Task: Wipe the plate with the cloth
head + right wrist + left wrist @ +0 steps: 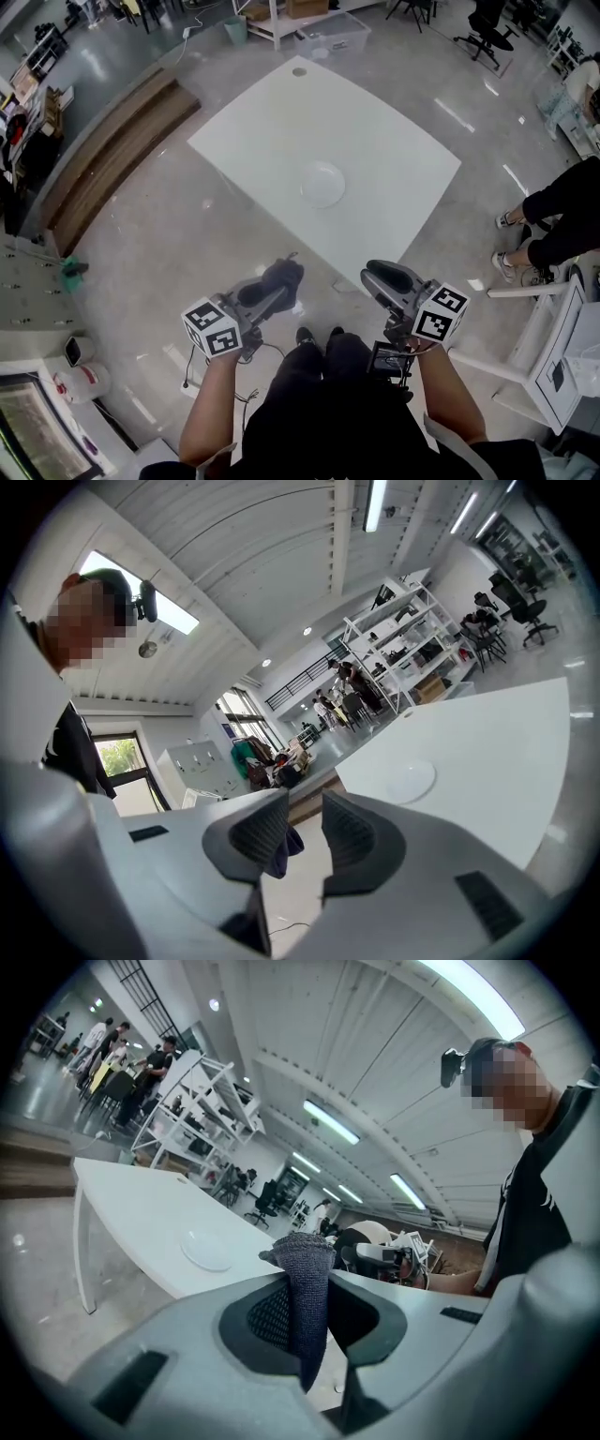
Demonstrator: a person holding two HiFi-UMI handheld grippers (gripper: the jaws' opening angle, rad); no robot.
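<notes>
A white plate (322, 183) lies near the middle of a white table (394, 131), and it also shows in the left gripper view (207, 1250) and the right gripper view (410, 780). Both grippers hang over the floor, short of the table's near corner. My left gripper (272, 295) is shut on a dark blue-grey cloth (284, 275), which stands up between its jaws (307, 1288). My right gripper (384, 279) is open, and a gap with nothing in it shows between its ridged pads (352, 834). The cloth (281, 850) shows beyond that gap.
A seated person's legs (562, 216) are at the right of the table. Low wooden steps (103, 150) run along the left. A clear plastic bin (333, 37) and an office chair (487, 33) stand beyond the table. White furniture (562, 356) is at my right.
</notes>
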